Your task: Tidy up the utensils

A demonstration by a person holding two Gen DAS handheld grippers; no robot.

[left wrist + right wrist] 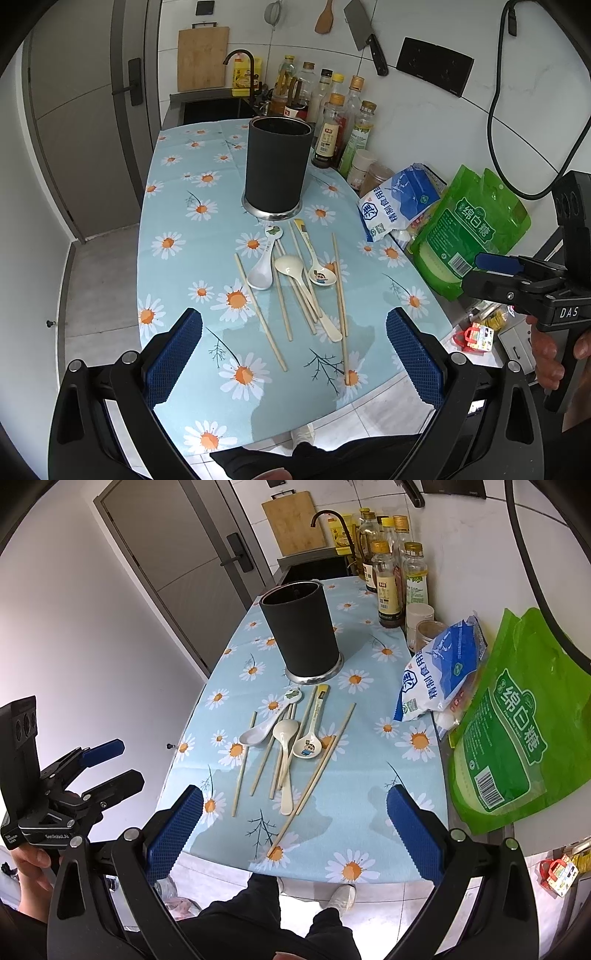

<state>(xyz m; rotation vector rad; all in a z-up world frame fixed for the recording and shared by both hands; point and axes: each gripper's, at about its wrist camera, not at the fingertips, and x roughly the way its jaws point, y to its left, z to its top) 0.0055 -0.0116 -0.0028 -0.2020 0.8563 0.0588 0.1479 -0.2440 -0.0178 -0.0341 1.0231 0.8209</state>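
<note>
A black utensil holder (276,168) (301,635) stands upright on the daisy tablecloth (177,229) (369,812). In front of it lies a loose pile: three spoons, a white one (260,273) (255,734), a cream one (295,269) (286,738) and a cartoon one (322,277) (306,747), among several wooden chopsticks (260,314) (314,775). My left gripper (293,354) is open and empty, held above the table's near edge. My right gripper (293,830) is open and empty too, near the front edge; it also shows in the left wrist view (491,269).
Sauce and oil bottles (332,125) (391,576) line the wall behind the holder. A blue salt bag (399,203) (439,668) and a green sugar bag (469,229) (517,731) lie at the right edge. A sink with a faucet (243,62) is at the far end.
</note>
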